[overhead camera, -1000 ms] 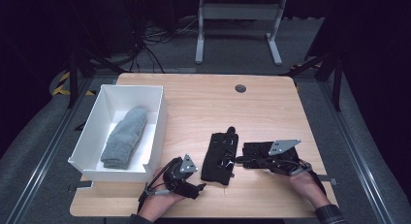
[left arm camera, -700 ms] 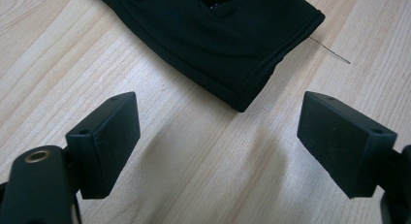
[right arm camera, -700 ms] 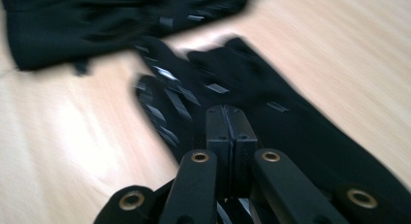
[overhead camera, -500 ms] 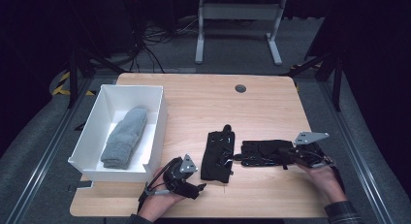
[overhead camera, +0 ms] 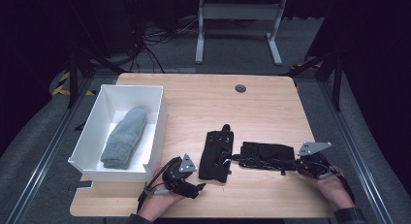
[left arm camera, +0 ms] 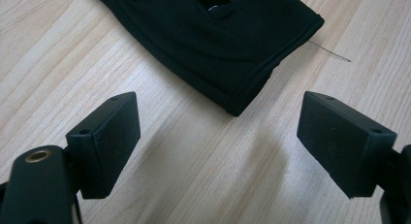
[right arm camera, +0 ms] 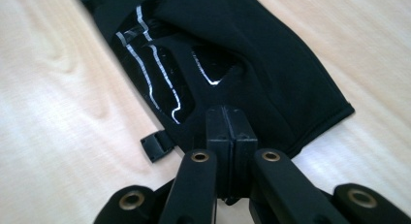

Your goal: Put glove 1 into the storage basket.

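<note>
A white bin (overhead camera: 157, 118) holding a grey sock (overhead camera: 125, 136) is seen at the left of the wooden table (overhead camera: 203, 95). Two black gloves lie near the front edge — the left glove (overhead camera: 216, 156) just ahead of the left gripper (left arm camera: 218, 141), whose jaws are spread wide and hold nothing. The right glove (right arm camera: 252, 64) is pinched at its cuff by the closed right gripper (right arm camera: 227, 118) — silver lines are seen on it, but no writing can be read.

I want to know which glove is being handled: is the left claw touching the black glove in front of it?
Apart. In the left gripper view the left claw stands open, bare wood showing between its jaws and the cuff of the black glove.
</note>
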The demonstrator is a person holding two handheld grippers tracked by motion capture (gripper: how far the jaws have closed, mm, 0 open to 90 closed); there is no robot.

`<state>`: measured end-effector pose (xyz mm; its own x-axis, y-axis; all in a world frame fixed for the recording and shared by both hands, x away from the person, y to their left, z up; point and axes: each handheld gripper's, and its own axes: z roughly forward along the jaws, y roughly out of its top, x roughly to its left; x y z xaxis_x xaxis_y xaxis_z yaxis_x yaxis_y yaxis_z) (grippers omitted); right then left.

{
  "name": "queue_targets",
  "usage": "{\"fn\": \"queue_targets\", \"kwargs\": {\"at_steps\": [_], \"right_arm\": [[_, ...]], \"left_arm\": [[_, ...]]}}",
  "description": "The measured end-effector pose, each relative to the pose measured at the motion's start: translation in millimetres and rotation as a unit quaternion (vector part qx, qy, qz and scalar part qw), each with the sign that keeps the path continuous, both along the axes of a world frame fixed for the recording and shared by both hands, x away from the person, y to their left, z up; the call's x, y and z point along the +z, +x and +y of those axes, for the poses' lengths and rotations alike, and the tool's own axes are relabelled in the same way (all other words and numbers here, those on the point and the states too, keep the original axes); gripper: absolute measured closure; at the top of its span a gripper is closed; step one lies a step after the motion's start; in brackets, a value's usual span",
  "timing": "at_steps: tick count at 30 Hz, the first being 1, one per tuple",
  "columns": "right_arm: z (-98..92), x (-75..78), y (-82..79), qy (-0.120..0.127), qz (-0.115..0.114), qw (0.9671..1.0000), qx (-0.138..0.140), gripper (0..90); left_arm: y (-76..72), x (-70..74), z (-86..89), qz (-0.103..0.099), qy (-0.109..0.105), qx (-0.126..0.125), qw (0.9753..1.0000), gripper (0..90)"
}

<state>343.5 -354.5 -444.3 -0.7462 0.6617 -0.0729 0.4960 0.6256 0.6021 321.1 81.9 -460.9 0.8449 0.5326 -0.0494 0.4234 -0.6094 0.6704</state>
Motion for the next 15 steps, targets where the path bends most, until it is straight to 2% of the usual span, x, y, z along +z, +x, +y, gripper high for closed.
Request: {"fn": "queue_targets", "kwargs": {"at_steps": [2,7,11,14,15], "right_arm": [[1.0,-0.1,-3.3,0.0,0.0,1.0,0.003,90.0],[6.0,-0.9,-23.4,0.006,0.007,0.9995,0.029,90.0],[13.9,-2.1,-37.3,0.018,0.017,0.9979,0.059,90.0],[18.2,-2.5,-42.1,0.02,0.019,0.9971,0.071,90.0],[22.7,-2.9,-46.0,0.024,0.025,0.9958,0.085,90.0]], "left_arm": [[-0.1,0.0,-0.3,0.0,0.001,0.001,1.0,16.4],[0.6,1.7,-1.0,-0.002,0.0,0.002,1.0,16.5],[2.0,1.6,-2.9,-0.002,0.0,0.001,1.0,16.5],[2.6,1.9,-3.6,-0.002,0.0,-0.001,1.0,16.5],[3.6,2.5,-4.0,-0.003,-0.002,0.0,1.0,16.5]]}}
